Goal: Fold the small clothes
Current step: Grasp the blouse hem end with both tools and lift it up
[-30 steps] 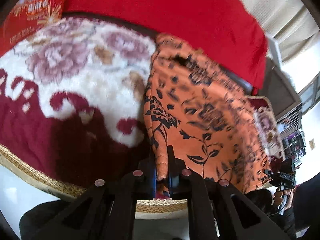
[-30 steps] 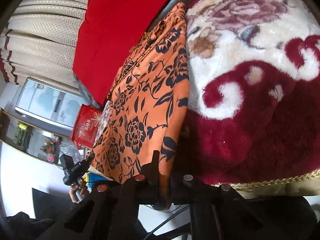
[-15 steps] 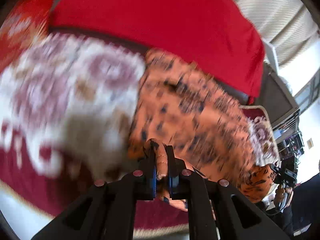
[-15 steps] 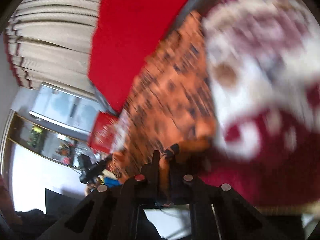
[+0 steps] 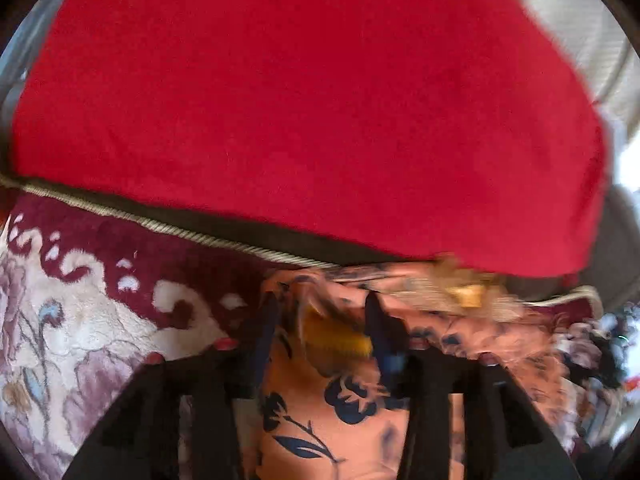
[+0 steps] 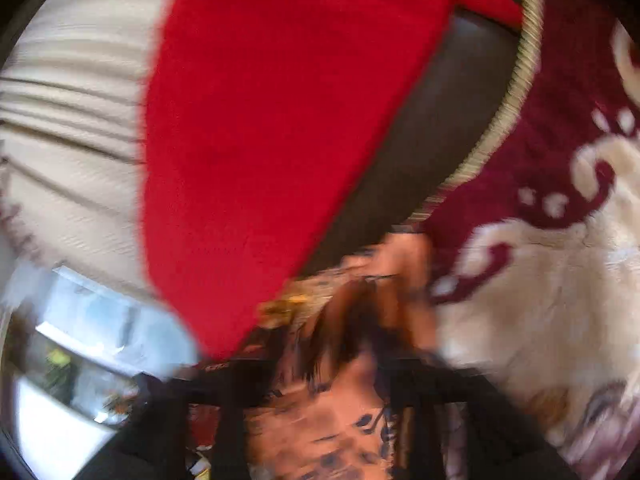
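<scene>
On the plush cushion, at its far edge: orange floral garment [image 5: 332, 404] lay bunched against the corded trim [image 5: 224, 242], just below the red cover [image 5: 304, 112] on the backrest.
Change, left: left hand-held gripper [image 5: 322, 336] pinched a hem 1 second earlier; jaws had just been opening and stood part-spread, with cloth between them, pads seemingly no longer pressing.
Change, right: right hand-held gripper [image 6: 332, 364] likewise clamped the other hem earlier; jaws had just been opening and stood spread wide over the same garment [image 6: 320, 436], blurred in that view.
Change, cloth: near hem carried from the front of the floral cushion [image 5: 72, 344] to its back, doubling the garment over itself.
Meaning for task: 1 fold judged laid and released; remaining likely a retreat of both grippers, then a second fold or a smoothing.
Long axis earlier: ran front to back across the cushion.
Long axis now: judged to run along the back trim, side to side between the 2 grippers; blur prevented certainty.
Pointing: folded edge toward the front, loose hems toward the backrest, as far as could be told.
Risk: cloth snagging on a pad during withdrawal.
</scene>
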`<state>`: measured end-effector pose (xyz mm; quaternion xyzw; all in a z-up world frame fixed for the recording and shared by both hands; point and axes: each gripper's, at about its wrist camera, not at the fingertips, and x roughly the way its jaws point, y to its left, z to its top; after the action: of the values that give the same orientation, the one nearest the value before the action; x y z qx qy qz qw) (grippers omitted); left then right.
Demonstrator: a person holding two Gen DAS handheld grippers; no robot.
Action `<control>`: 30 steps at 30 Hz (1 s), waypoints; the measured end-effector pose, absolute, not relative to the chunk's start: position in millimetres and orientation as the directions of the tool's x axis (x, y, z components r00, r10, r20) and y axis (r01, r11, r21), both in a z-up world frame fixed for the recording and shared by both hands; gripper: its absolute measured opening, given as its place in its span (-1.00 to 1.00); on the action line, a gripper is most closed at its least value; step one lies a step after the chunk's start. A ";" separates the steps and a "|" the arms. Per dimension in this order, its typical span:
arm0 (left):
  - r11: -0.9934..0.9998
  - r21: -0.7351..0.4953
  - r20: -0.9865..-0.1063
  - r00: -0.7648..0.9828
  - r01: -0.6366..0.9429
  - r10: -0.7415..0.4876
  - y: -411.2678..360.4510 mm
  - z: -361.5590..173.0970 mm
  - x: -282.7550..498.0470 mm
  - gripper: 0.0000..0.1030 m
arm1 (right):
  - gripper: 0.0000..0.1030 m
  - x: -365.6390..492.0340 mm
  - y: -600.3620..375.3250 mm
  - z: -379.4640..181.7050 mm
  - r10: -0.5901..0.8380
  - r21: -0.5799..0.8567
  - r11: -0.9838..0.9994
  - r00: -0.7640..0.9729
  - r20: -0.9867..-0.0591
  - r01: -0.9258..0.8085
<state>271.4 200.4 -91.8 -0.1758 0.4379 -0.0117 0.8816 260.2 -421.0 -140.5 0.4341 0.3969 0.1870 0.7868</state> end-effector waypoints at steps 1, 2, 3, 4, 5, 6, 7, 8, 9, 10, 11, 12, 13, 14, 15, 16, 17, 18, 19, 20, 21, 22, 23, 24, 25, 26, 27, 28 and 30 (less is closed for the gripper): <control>0.923 -0.344 -0.771 0.614 -0.174 -0.171 209.2 -99.4 270.1 -0.07 | 0.86 257.9 -423.6 -145.6 0.605 0.819 0.568 0.633 -0.483 0.082; 0.900 -0.386 -0.761 0.621 -0.200 -0.189 219.7 -102.7 263.4 0.05 | 0.86 248.8 -427.2 -148.0 0.599 0.832 0.550 0.658 -0.456 0.076; 0.885 -0.412 -0.749 0.634 -0.216 -0.194 227.5 -102.4 255.0 0.13 | 0.86 239.7 -430.4 -146.8 0.609 0.847 0.528 0.668 -0.429 0.063; 0.874 -0.429 -0.731 0.657 -0.229 -0.186 236.5 -98.6 241.0 0.24 | 0.86 225.9 -434.6 -141.2 0.596 0.843 0.535 0.682 -0.424 0.057; 0.872 -0.432 -0.714 0.678 -0.230 -0.175 242.3 -93.2 227.5 0.29 | 0.86 211.0 -436.7 -134.0 0.578 0.826 0.562 0.692 -0.433 0.048; 0.874 -0.431 -0.693 0.703 -0.227 -0.159 248.3 -86.3 210.7 0.31 | 0.86 194.3 -436.7 -126.9 0.578 0.821 0.570 0.698 -0.423 0.025; 0.874 -0.428 -0.676 0.723 -0.230 -0.141 252.6 -80.2 193.0 0.35 | 0.86 179.5 -435.6 -121.9 0.595 0.826 0.563 0.693 -0.407 0.001; 0.868 -0.440 -0.656 0.742 -0.231 -0.135 256.3 -75.4 172.0 0.42 | 0.86 158.1 -430.5 -116.1 0.612 0.828 0.560 0.683 -0.399 -0.018; 0.853 -0.468 -0.634 0.760 -0.229 -0.143 257.9 -73.8 152.2 0.47 | 0.86 140.0 -426.9 -113.2 0.615 0.826 0.562 0.682 -0.395 -0.029; 0.841 -0.490 -0.622 0.767 -0.229 -0.154 255.4 -75.0 138.6 0.55 | 0.86 119.3 -419.9 -112.5 0.627 0.831 0.554 0.680 -0.381 -0.046; 0.829 -0.513 -0.615 0.769 -0.223 -0.173 251.3 -77.5 126.9 0.55 | 0.86 101.3 -412.9 -117.0 0.646 0.840 0.541 0.661 -0.381 -0.045; 0.812 -0.547 -0.600 0.772 -0.205 -0.209 246.1 -83.3 108.7 0.55 | 0.86 90.9 -398.3 -121.0 0.653 0.846 0.533 0.647 -0.394 -0.023; 0.804 -0.560 -0.600 0.767 -0.200 -0.228 241.5 -87.5 100.6 0.56 | 0.86 79.8 -391.6 -126.1 0.658 0.857 0.516 0.641 -0.394 -0.003; 0.797 -0.572 -0.608 0.752 -0.192 -0.255 233.3 -95.7 90.9 0.56 | 0.86 67.6 -380.3 -134.0 0.677 0.876 0.483 0.633 -0.375 0.003; 0.791 -0.583 -0.613 0.738 -0.182 -0.282 226.2 -102.9 85.6 0.56 | 0.86 62.8 -372.2 -140.0 0.687 0.883 0.470 0.622 -0.375 0.013; 0.785 -0.595 -0.617 0.726 -0.176 -0.305 220.3 -110.0 82.1 0.56 | 0.86 58.9 -364.6 -144.2 0.689 0.884 0.467 0.614 -0.385 0.029; 0.780 -0.602 -0.623 0.713 -0.174 -0.321 214.4 -115.2 79.9 0.56 | 0.86 56.0 -357.1 -148.8 0.686 0.885 0.463 0.613 -0.393 0.050; 0.778 -0.603 -0.634 0.697 -0.176 -0.335 209.2 -121.5 80.0 0.56 | 0.86 56.7 -350.6 -152.8 0.688 0.890 0.451 0.609 -0.393 0.065; 0.774 -0.607 -0.643 0.684 -0.181 -0.345 205.7 -126.5 81.0 0.56 | 0.86 60.8 -345.8 -155.1 0.691 0.889 0.452 0.602 -0.402 0.074; 0.765 -0.617 -0.644 0.677 -0.184 -0.357 200.2 -132.2 83.1 0.56 | 0.86 67.0 -339.5 -156.5 0.676 0.875 0.476 0.599 -0.430 0.091; 0.757 -0.625 -0.652 0.662 -0.190 -0.371 197.4 -137.6 87.9 0.56 | 0.86 73.2 -337.4 -157.4 0.664 0.866 0.490 0.598 -0.448 0.104; 0.754 -0.625 -0.661 0.650 -0.200 -0.375 195.4 -140.3 90.8 0.56 | 0.86 78.7 -335.1 -157.9 0.657 0.861 0.493 0.597 -0.460 0.121; 0.748 -0.631 -0.663 0.645 -0.208 -0.380 194.4 -142.8 95.2 0.56 | 0.86 84.9 -335.8 -157.5 0.649 0.860 0.491 0.600 -0.468 0.139; 0.744 -0.635 -0.663 0.642 -0.208 -0.386 192.5 -145.3 98.4 0.56 | 0.86 87.5 -336.5 -157.6 0.640 0.857 0.492 0.604 -0.476 0.154; 0.748 -0.627 -0.674 0.632 -0.217 -0.382 190.3 -148.2 102.9 0.56 | 0.86 92.1 -336.3 -157.4 0.628 0.853 0.492 0.609 -0.485 0.172; 0.748 -0.622 -0.684 0.624 -0.229 -0.378 188.2 -150.9 106.5 0.56 | 0.86 95.3 -338.4 -155.9 0.621 0.853 0.488 0.613 -0.488 0.185; 0.745 -0.626 -0.683 0.622 -0.230 -0.382 186.1 -153.1 106.8 0.56 | 0.86 101.2 -336.3 -158.9 0.614 0.852 0.485 0.618 -0.491 0.196; 0.743 -0.628 -0.685 0.619 -0.233 -0.385 184.6 -155.6 111.6 0.56 | 0.86 105.1 -335.6 -158.5 0.605 0.851 0.483 0.624 -0.494 0.205; 0.735 -0.631 -0.687 0.617 -0.246 -0.383 183.6 -160.2 120.4 0.56 | 0.86 118.9 -335.2 -156.6 0.592 0.847 0.488 0.634 -0.498 0.210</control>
<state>120.4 183.6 -160.2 -0.3613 0.4357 -0.0416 0.8234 118.9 -335.2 -156.6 0.4900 0.4092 0.1257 0.7594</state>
